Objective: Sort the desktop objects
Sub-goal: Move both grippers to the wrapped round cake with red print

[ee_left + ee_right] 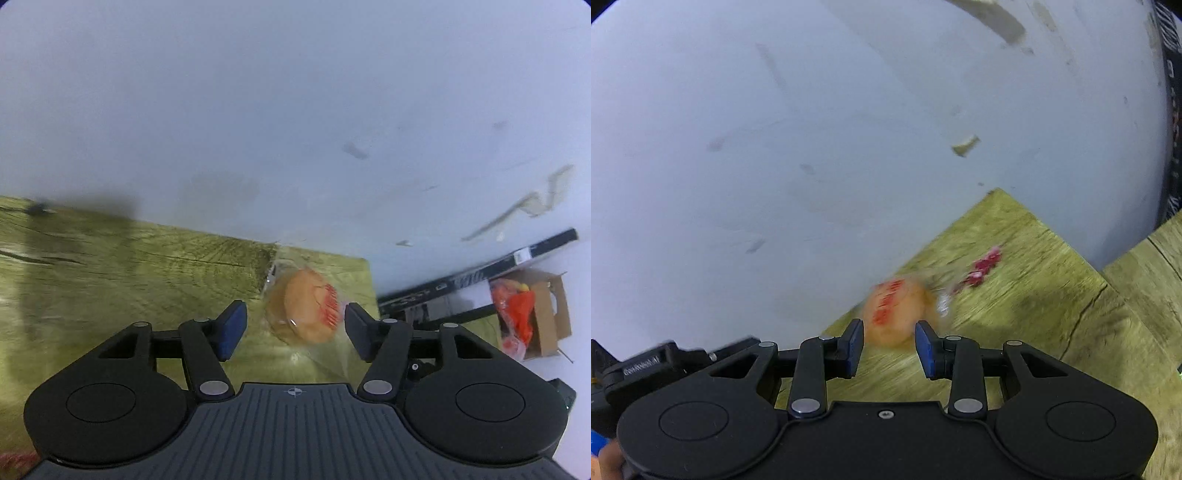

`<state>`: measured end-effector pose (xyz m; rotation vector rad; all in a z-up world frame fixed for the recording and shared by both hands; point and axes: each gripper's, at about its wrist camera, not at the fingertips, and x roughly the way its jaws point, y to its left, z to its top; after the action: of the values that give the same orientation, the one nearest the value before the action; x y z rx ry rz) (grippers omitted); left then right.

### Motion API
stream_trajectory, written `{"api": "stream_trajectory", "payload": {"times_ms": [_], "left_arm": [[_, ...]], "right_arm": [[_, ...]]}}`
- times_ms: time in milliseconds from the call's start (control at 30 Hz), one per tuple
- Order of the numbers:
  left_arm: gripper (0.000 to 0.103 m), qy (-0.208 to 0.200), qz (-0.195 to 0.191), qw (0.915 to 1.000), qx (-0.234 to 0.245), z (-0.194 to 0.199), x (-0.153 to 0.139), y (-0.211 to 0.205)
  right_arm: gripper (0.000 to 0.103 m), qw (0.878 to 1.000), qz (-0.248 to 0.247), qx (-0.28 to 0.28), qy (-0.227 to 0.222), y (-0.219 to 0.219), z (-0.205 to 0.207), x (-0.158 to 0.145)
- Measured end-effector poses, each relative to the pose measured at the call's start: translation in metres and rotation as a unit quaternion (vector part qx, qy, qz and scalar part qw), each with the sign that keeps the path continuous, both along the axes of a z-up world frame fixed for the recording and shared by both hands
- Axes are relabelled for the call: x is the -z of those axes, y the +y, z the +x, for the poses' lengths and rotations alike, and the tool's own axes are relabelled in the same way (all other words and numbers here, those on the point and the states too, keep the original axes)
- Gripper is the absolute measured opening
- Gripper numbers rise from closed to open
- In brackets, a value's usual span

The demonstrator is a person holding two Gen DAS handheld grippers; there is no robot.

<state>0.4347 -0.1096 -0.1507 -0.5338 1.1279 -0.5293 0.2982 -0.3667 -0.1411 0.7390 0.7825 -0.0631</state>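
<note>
At the table (pixel 110 266) corner, wrapped bun (pixel 306 310), red print illegible

Red lettering on the bagged bun (pixel 308 308) is too blurred to read in either wrist view. White print along a long black box (pixel 480 273) on the floor is likewise illegible, as is a small white label on the black mount (pixel 641 370) beside the right gripper.

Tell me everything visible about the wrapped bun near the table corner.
The bun is round, golden-orange and sealed in a clear plastic wrapper with red print on one side. It lies flat on the yellowish wood-grain table, close to the table's corner and edge. In the left wrist view it sits ahead of the open left gripper, with neither finger visibly touching it. The right wrist view shows it blurred, near the table edge.
</note>
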Motion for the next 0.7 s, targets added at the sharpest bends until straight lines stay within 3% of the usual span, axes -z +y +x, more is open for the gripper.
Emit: {"api": "stream_trajectory", "payload": {"times_ms": [100,267,333,433,500,700], "left_arm": [[0.06,-0.031,0.039,0.9984,0.025,0.012,0.018,-0.023],[0.064,0.019,-0.013,0.9994,0.025,0.026,0.049,-0.035],[0.064,0.012,0.004,0.9993,0.036,0.028,0.055,-0.043],[0.064,0.012,-0.018,0.9991,0.037,0.03,0.06,-0.044],[0.056,0.018,-0.032,0.9983,0.045,0.032,0.063,-0.044],[0.047,0.023,-0.053,0.9969,0.053,0.032,0.068,-0.039]], "right_arm": [[0.032,1.0,-0.013,0.003,0.018,-0.003,0.019,0.014],[0.041,1.0,-0.012,0.02,0.02,-0.009,0.035,0.025],[0.042,0.999,0.0,0.032,0.023,-0.01,0.039,0.032],[0.042,0.999,0.026,0.026,0.029,-0.006,0.046,0.043],[0.042,0.999,0.016,0.021,0.028,-0.002,0.048,0.046],[0.039,1.0,0.009,0.016,0.016,-0.003,0.046,0.053]]}}
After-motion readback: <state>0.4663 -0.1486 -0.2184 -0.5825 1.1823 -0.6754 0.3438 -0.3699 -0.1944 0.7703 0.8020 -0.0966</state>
